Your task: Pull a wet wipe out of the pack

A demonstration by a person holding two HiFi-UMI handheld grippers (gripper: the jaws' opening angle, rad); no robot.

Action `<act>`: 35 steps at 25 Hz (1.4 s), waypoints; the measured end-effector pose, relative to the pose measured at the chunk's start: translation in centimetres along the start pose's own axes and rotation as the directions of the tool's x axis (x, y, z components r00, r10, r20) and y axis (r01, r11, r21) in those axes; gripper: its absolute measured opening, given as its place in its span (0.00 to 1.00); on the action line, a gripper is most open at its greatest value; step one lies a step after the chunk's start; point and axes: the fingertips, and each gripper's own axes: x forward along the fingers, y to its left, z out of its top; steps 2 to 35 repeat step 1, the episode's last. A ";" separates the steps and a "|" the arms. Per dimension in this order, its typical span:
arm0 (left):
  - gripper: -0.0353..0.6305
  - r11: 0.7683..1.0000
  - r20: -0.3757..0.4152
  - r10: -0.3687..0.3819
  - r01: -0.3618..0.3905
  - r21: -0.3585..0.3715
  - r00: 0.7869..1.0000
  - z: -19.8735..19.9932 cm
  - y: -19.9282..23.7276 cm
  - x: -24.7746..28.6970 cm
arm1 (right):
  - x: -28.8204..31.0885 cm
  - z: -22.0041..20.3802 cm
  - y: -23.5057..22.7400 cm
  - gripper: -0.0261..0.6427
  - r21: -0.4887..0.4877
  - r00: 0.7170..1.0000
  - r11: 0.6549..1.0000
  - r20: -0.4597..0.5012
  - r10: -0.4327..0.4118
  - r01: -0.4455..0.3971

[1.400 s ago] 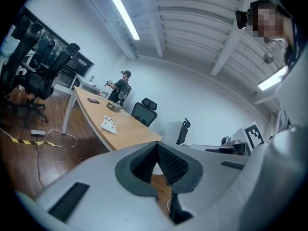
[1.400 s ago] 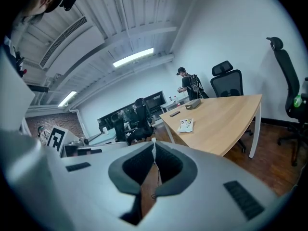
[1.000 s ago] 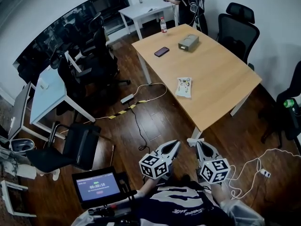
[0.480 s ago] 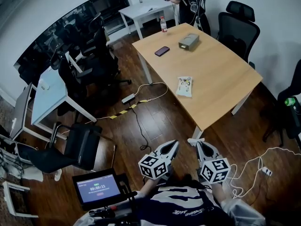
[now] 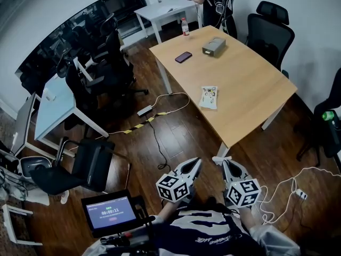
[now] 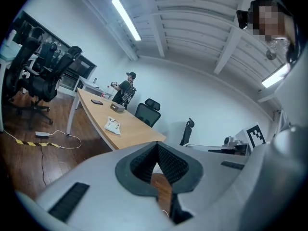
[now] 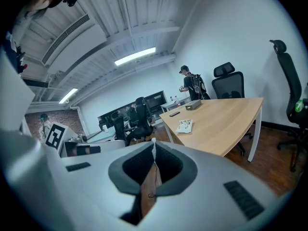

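The wet wipe pack (image 5: pixel 208 97), white with a printed front, lies flat near the near edge of the wooden table (image 5: pixel 250 89). It also shows in the left gripper view as a small pack (image 6: pixel 113 124) and in the right gripper view (image 7: pixel 185 126). My left gripper (image 5: pixel 198 161) and right gripper (image 5: pixel 217 160) hang side by side over the floor, well short of the table and far from the pack. Both point toward the table. Each gripper's jaws are shut tip to tip, left (image 6: pixel 156 143) and right (image 7: pixel 154 141), with nothing between them.
On the far part of the table lie a dark phone (image 5: pixel 183 58), a grey box (image 5: pixel 213 47) and a bottle (image 5: pixel 185 28). A person (image 5: pixel 213 4) stands behind it. Office chairs (image 5: pixel 269 33) ring the table; cables (image 5: pixel 160 108) cross the wooden floor. A small timer screen (image 5: pixel 110 212) sits low left.
Both grippers hold still and stay shut. Only the head view and the timer screen shift a little.
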 end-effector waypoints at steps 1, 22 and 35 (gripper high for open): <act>0.06 1.000 0.002 0.001 -0.001 0.000 1.000 0.1 0.0 0.0 | 0.0 0.0 0.0 0.03 0.000 1.000 1.000 0.000 0.000 0.000; 0.06 1.000 0.002 0.001 -0.001 0.000 1.000 0.1 0.0 0.0 | 0.0 0.0 0.0 0.03 0.000 1.000 1.000 0.000 0.000 0.000; 0.06 1.000 0.002 0.001 -0.001 0.000 1.000 0.1 0.0 0.0 | 0.0 0.0 0.0 0.03 0.000 1.000 1.000 0.000 0.000 0.000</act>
